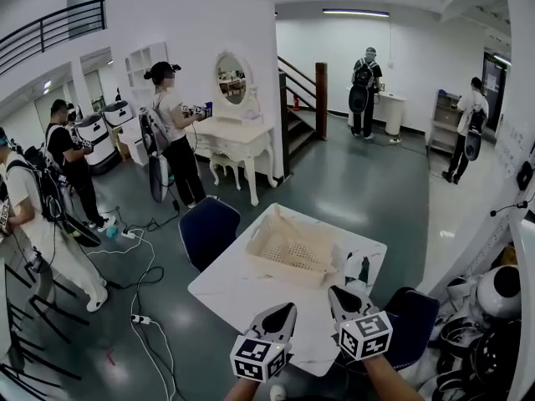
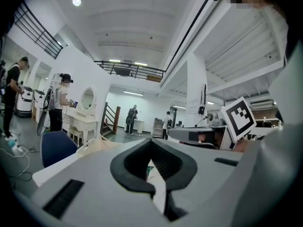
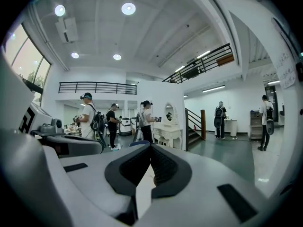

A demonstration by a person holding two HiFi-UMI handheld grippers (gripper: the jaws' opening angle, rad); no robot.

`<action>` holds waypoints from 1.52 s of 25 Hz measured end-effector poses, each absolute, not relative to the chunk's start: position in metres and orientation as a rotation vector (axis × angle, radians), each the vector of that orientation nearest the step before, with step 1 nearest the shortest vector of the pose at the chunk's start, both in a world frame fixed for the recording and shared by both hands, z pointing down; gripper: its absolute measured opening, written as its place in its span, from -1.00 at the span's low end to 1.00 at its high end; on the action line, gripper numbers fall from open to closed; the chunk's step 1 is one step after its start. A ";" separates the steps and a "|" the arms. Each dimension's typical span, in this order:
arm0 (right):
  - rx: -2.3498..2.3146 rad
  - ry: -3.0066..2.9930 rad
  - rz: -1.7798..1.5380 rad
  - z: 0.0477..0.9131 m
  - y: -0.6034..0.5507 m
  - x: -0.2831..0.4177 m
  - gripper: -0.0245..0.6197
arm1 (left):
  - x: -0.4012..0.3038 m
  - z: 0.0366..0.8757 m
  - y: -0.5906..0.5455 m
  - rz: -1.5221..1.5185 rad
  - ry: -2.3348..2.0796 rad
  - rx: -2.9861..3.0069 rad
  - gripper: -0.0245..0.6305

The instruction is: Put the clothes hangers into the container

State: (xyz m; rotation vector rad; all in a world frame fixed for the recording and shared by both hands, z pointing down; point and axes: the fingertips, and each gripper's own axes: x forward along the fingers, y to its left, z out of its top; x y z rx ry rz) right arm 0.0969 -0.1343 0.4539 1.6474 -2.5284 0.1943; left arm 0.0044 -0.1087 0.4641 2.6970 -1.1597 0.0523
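**Head view, near to far.** Left gripper (image 1: 286,310) and right gripper (image 1: 338,294) are held side by side over the near edge of the white table (image 1: 226,295). Each gripper's own view shows its jaws closed tip to tip with nothing clamped between them.

Past the grippers, the cream perforated basket (image 1: 272,267), taken to be the container, stands on the table. Only its mesh floor can be made out inside, and no clothes hanger is identifiable in it or on the tabletop. A small white-and-dark object (image 1: 355,271) lies just beside the basket's right wall; it is too small to name.

**Progress.** This is undecided. The scene fits hangers that lie somewhere out of view, or thin hangers already in the basket and lost against its mesh.

A blue chair (image 1: 207,228) stands behind the table, with people well beyond it.
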 end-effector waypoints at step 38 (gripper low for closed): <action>1.558 -2.634 0.221 0.456 -0.043 0.142 -0.87 | 0.070 0.465 -0.006 0.158 -1.193 2.728 -0.92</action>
